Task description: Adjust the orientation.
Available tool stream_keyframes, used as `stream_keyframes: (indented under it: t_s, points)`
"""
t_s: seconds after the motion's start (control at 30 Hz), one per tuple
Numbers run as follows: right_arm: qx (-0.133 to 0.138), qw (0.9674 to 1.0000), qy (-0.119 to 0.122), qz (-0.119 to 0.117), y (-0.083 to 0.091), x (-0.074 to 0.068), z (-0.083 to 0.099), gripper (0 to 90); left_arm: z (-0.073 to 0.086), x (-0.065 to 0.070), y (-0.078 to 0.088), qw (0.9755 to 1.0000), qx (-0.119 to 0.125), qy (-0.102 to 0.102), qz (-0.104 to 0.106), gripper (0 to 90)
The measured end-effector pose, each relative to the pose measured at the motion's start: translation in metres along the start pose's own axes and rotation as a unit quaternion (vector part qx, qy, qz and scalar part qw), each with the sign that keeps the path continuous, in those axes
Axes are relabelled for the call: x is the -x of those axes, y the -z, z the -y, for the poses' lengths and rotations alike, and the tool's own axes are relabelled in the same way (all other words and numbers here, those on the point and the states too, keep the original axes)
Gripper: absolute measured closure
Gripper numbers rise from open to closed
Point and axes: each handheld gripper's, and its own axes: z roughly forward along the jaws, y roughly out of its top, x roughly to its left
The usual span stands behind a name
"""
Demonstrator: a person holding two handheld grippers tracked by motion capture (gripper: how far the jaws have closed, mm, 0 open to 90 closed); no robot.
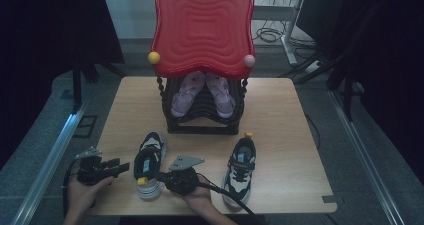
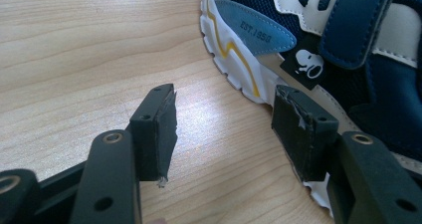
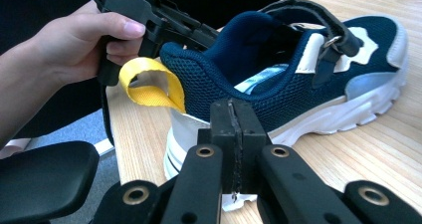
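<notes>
Two navy and white sneakers lie on the wooden table (image 1: 290, 135). The left sneaker (image 1: 149, 160) (image 2: 348, 45) (image 3: 298, 79) has a yellow heel loop (image 3: 149, 87). My left gripper (image 1: 122, 167) (image 2: 224, 114) is open, level with the table; one jaw is close to the sneaker's sole, the other over bare wood. My right gripper (image 1: 159, 176) (image 3: 233, 119) is shut, pads pressed together with nothing between them, right at the side of that sneaker's heel. Beyond the heel, the right gripper view has a hand holding the left gripper (image 3: 149, 15). The right sneaker (image 1: 240, 170) lies apart.
A black shoe rack (image 1: 202, 120) with a red wavy top (image 1: 202, 27) stands at the table's far middle, holding a pair of pink shoes (image 1: 202, 92). Metal rails and cables lie on the floor around the table.
</notes>
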Motion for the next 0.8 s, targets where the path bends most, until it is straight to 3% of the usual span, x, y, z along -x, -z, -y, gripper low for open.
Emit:
stream_keyframes:
  t_s: [0.8]
  points:
    - [-0.003, 0.9997, 0.01, -0.023, -0.028, -0.012, -0.002, 89.4, 0.0, -0.008, 0.009, 0.9996, 0.023, 0.013, -0.012, 43.1]
